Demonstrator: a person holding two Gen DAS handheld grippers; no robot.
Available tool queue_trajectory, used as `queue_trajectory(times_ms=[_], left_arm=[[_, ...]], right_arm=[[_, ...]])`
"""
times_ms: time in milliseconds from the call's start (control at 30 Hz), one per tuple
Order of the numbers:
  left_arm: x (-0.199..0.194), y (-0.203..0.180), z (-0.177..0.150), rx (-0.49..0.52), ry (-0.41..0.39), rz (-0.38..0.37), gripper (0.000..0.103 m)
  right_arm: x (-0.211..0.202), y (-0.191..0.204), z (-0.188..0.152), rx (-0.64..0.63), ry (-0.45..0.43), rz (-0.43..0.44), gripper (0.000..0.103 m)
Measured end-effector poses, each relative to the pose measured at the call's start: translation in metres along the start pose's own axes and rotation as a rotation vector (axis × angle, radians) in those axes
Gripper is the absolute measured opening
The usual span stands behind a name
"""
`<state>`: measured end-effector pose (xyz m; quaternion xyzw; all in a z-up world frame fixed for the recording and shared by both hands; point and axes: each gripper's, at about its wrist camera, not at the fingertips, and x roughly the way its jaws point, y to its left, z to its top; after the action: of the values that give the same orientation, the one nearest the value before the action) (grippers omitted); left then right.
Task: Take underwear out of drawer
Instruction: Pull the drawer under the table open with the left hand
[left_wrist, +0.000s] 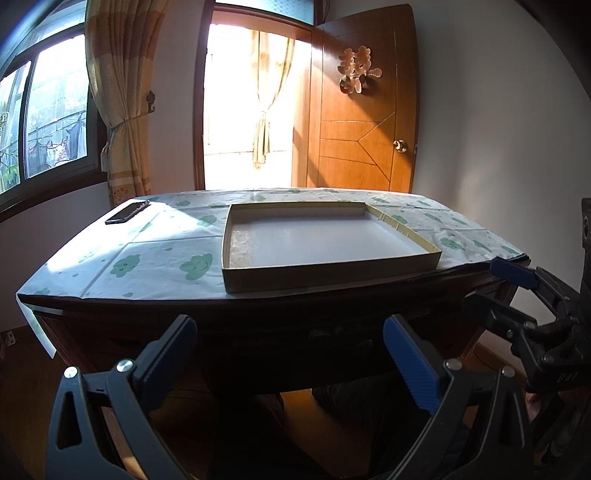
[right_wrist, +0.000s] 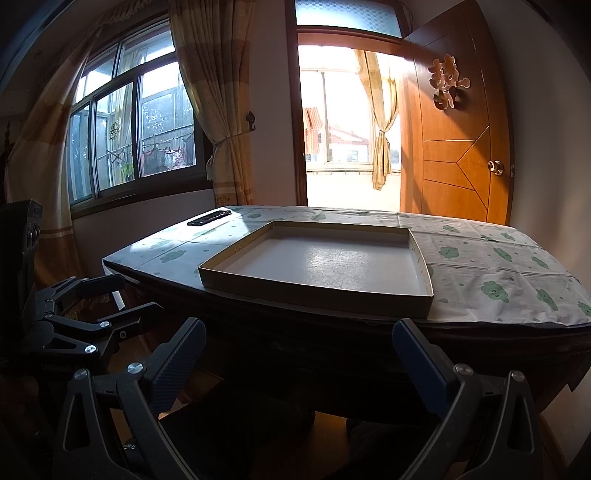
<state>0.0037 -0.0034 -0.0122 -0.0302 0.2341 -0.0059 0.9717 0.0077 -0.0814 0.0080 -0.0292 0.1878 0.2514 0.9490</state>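
Observation:
A dark wooden table (left_wrist: 258, 314) (right_wrist: 332, 332) stands before me under a cloth with green clouds. Its front face, where a drawer would sit, is in deep shadow and I cannot make out a drawer or any underwear. A shallow open cardboard box (left_wrist: 325, 240) (right_wrist: 317, 262) lies empty on the tabletop. My left gripper (left_wrist: 290, 343) is open and empty in front of the table's front edge. My right gripper (right_wrist: 299, 350) is open and empty, level with the same edge; it also shows at the right of the left wrist view (left_wrist: 513, 291).
A black phone (left_wrist: 127, 212) (right_wrist: 208, 218) lies at the table's far left corner. An open wooden door (left_wrist: 364, 110) (right_wrist: 458, 129) and a bright doorway are behind the table. Curtained windows (left_wrist: 48, 118) (right_wrist: 136, 133) are on the left wall.

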Motion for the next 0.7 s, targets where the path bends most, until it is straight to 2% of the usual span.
queue_trajectory(times_ms=[433, 700], left_arm=[[0.028, 0.001, -0.016, -0.021, 0.082, -0.020, 0.103], [0.033, 0.000, -0.022, -0.029, 0.109, -0.012, 0.103]], right_arm=[[0.034, -0.015, -0.038, -0.118, -0.148, 0.040, 0.102], [0.048, -0.028, -0.065, -0.266, -0.365, -0.034, 0.102]])
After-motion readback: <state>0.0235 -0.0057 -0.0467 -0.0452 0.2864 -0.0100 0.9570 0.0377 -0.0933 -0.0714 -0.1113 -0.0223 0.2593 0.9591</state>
